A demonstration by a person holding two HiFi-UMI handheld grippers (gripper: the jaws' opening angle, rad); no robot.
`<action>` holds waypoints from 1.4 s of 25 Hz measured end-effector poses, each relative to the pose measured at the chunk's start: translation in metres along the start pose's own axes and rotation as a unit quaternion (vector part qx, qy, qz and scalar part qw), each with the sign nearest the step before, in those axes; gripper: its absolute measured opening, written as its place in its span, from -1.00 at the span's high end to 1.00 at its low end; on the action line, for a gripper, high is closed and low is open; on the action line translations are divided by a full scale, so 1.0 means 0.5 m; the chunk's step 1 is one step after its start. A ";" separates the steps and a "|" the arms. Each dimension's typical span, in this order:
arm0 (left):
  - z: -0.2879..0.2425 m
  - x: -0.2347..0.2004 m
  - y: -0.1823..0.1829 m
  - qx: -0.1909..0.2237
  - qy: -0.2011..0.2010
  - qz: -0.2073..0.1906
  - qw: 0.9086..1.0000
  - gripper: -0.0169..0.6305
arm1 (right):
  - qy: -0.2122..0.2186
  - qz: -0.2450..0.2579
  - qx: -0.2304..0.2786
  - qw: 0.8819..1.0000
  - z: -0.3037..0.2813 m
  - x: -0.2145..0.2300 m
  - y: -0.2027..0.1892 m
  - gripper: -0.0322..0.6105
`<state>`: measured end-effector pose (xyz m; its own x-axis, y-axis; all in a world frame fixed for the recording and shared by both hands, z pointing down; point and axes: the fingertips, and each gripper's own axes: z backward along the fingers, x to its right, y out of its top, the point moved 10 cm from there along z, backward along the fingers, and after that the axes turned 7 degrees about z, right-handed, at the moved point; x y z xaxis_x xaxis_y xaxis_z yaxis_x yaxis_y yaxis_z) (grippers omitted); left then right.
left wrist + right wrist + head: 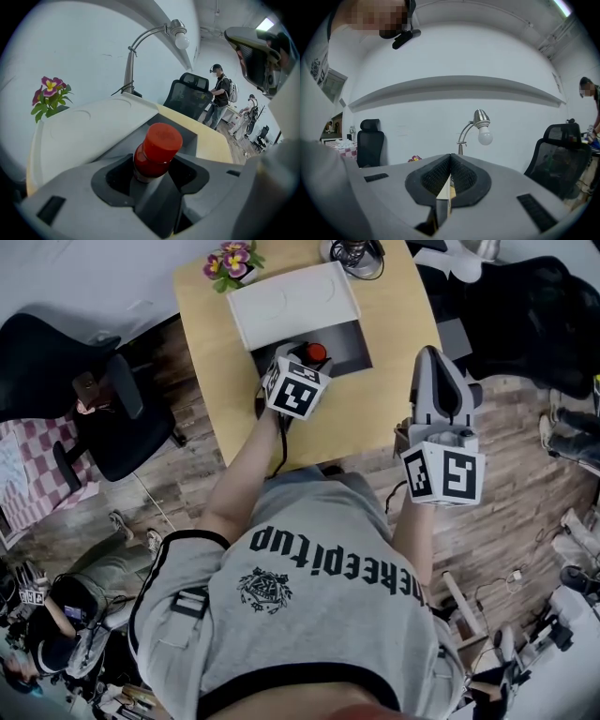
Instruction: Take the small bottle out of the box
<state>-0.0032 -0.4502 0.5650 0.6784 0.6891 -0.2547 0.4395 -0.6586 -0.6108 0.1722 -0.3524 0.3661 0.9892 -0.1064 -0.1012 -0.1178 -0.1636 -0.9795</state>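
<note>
Head view: left gripper (302,362) over the open grey box (354,345) on the table (375,418), red-capped small bottle (316,352) at its tip, right gripper (436,367) off the table's near edge | Left gripper view: jaws clamped on the small bottle (157,152) just below its cap, box behind | Right gripper view: jaws pressed together, nothing between.

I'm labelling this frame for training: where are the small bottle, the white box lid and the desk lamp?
small bottle (161,140), left gripper view, on its red cap.
white box lid (291,298), head view, on the middle of its top.
desk lamp (485,137), right gripper view, on its bulb.
</note>
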 end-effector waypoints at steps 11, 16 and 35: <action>0.011 0.001 0.001 0.010 0.010 -0.016 1.000 0.26 | 0.009 0.001 0.001 1.000 -0.003 -0.017 -0.006 0.89; 0.036 0.001 0.010 0.031 0.005 -0.005 1.000 0.26 | 0.018 0.000 0.000 1.000 -0.008 -0.025 -0.012 0.89; 0.279 0.049 0.075 0.208 0.065 0.052 0.975 0.26 | 0.117 0.008 0.029 0.993 -0.004 -0.069 0.013 0.89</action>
<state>-0.0521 -0.4157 0.4312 0.7879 0.5625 -0.2506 0.1056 -0.5244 -0.8449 0.1370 -0.3519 0.3636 0.9391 -0.3340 -0.0812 -0.1220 -0.1030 -0.9872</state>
